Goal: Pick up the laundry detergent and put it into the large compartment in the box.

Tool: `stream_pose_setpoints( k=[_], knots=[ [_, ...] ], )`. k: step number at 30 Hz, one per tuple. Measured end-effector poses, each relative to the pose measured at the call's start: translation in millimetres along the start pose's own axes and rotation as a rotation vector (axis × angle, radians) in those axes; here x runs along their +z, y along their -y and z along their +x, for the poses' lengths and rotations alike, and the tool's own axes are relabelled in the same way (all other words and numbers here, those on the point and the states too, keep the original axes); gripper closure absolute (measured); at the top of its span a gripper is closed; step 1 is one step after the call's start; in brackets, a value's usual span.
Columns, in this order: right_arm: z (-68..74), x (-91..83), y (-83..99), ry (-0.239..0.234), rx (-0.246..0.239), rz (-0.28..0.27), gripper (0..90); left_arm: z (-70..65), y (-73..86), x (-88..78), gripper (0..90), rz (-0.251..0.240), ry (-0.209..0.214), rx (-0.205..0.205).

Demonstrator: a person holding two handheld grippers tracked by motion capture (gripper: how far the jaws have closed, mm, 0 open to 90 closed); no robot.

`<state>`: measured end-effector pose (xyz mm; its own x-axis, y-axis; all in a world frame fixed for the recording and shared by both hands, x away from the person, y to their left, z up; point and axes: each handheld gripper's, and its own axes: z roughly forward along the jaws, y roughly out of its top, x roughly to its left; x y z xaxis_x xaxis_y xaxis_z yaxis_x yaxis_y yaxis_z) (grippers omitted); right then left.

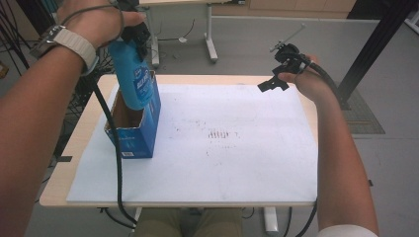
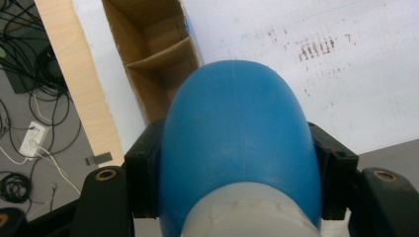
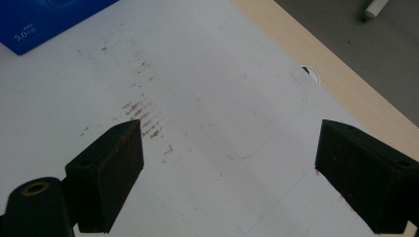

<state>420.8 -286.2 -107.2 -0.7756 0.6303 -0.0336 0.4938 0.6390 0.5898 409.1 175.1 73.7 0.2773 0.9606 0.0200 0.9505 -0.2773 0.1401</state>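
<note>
1. Presently, left gripper (image 1: 134,37) is clamped on a blue bottle (image 1: 134,81), held above the open blue carton (image 1: 133,129), base at its mouth.
2. Insertion judged incomplete; lowering and release remain.
3. Right gripper (image 1: 280,74) hovers spread and unladen over the white mat (image 1: 237,148).

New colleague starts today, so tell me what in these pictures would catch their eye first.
First the blue bottle, clamped by the left gripper and hanging bottom-down at the mouth of the open blue box at the table's left. Then the brown smudges mid-sheet on the white sheet, and the right gripper, open, over the far right corner.
</note>
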Motion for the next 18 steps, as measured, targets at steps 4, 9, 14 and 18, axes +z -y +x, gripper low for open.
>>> stream_pose_setpoints(
  k=[4,9,14,18],
  knots=[
    [-0.4,1.6,-0.9,-0.002,-0.004,0.002,11.2,7.3,1.7,1.4,37.2,-0.003,0.005,-0.019],
    [-1.0,3.1,-1.8,-0.004,-0.007,0.003,11.2,12.1,3.0,1.7,37.1,-0.007,-0.005,-0.041],
    [-1.6,4.5,-2.5,-0.006,-0.008,0.005,11.2,17.7,3.8,2.1,37.1,-0.008,-0.003,-0.059],
    [-1.8,4.9,-2.7,-0.007,-0.008,0.005,11.2,20.4,4.8,2.9,37.2,-0.011,-0.006,-0.075]
  ],
)
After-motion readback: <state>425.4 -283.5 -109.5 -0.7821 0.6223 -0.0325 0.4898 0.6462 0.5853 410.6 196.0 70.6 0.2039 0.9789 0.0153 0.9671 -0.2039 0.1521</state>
